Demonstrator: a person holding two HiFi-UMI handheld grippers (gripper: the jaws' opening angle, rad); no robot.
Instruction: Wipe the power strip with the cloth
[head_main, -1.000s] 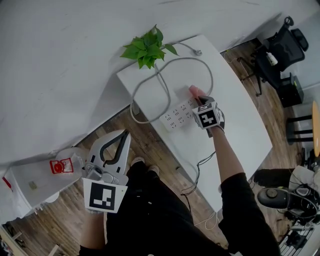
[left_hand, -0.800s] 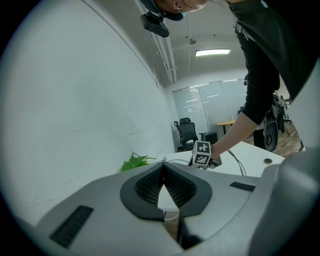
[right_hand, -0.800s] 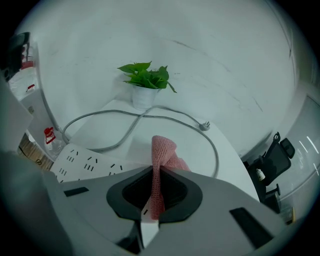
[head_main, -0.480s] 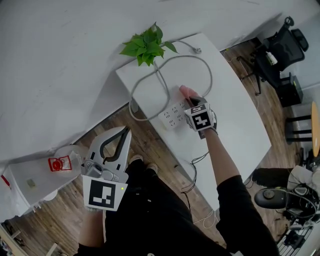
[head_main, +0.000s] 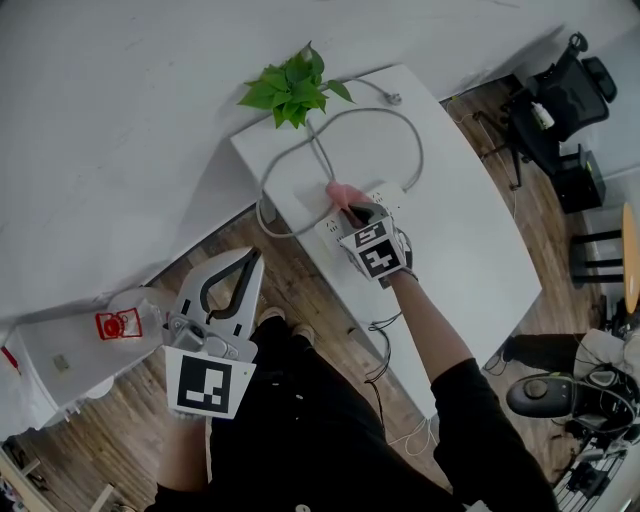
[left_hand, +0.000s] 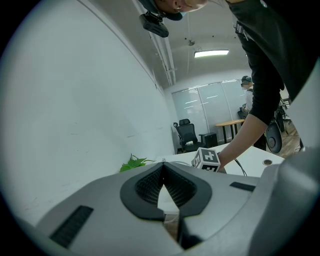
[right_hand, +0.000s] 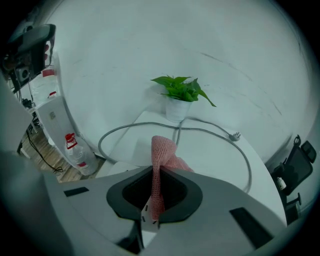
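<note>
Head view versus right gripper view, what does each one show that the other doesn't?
Only the head view shows the left gripper, held away from the table, and the sockets on the power strip. Only the right gripper view shows, close up, the right gripper shut on the cloth, which stands up between its jaws. Both show the plant, the looped cable and the white tabletop.
</note>
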